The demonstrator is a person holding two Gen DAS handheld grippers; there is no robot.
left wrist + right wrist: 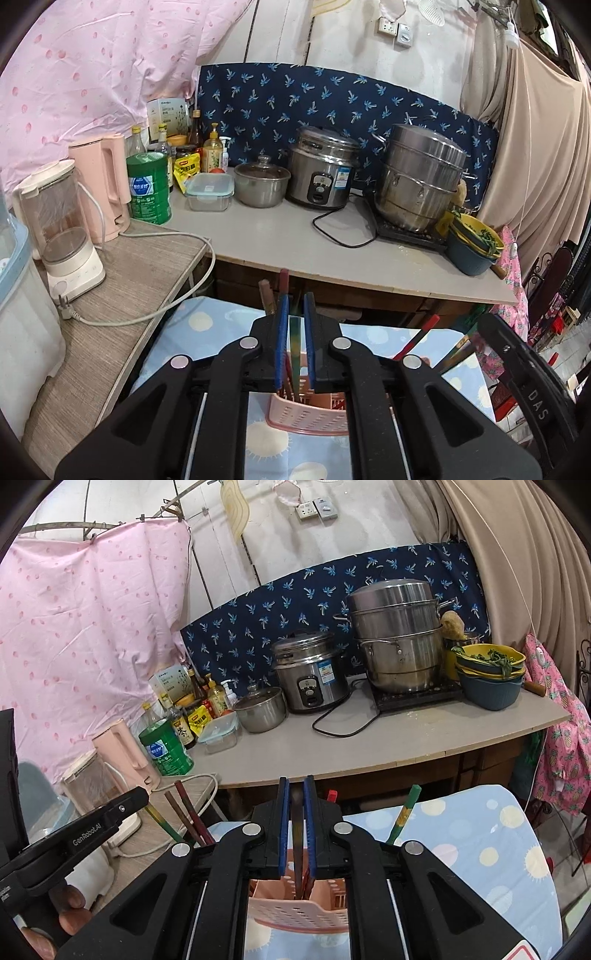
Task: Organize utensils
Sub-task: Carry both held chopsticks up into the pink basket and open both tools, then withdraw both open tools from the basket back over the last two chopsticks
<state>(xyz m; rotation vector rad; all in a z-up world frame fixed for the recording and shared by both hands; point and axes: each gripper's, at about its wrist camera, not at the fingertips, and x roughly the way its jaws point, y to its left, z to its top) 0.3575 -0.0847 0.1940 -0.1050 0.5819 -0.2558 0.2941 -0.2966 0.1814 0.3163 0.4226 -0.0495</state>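
A pink perforated utensil holder stands on a blue dotted cloth, right below both grippers; it also shows in the right wrist view. My left gripper is shut on a green chopstick whose lower end is inside the holder. My right gripper is shut on a dark chopstick that also reaches into the holder. Several other chopsticks stand in the holder: reddish-brown ones, a green one, a red one.
A grey counter behind holds a rice cooker, steel steamer pot, small lidded pot, bottles, green can, pink kettle, blender and stacked bowls. A plug and cord lie at left.
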